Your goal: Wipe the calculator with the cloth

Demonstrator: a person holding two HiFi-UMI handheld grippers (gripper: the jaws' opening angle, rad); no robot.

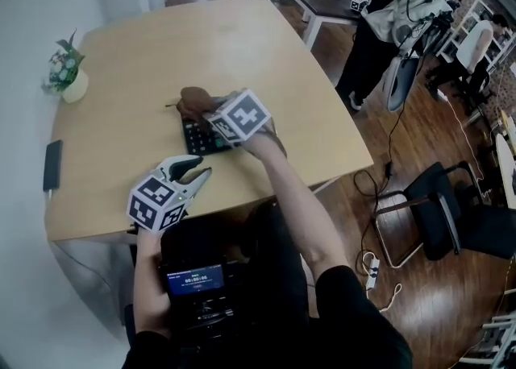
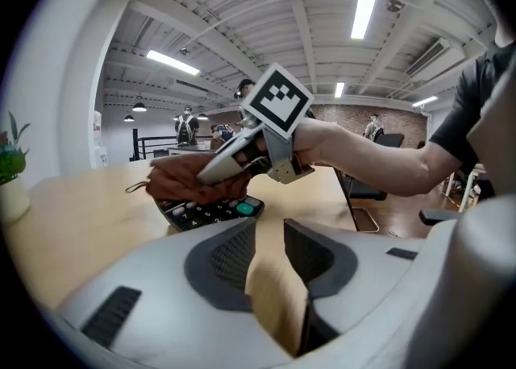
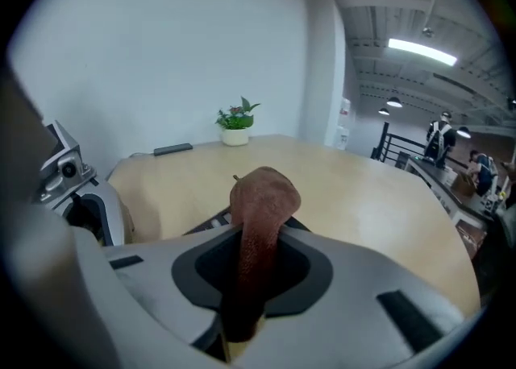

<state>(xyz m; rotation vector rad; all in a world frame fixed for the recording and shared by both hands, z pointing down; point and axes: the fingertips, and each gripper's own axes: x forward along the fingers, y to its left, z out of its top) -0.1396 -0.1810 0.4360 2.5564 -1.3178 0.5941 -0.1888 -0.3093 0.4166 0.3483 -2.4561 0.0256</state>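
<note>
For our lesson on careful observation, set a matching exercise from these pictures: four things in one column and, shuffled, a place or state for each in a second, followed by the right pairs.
Column one
1. cloth
2. calculator
3. potted plant
4. left gripper

Column two
A. jaws apart, nothing between them
B. clamped in the right gripper
C. flat on the table, partly covered by the cloth
D. at the table's far left corner in the head view

Pairs: 1-B, 2-C, 3-D, 4-A
</note>
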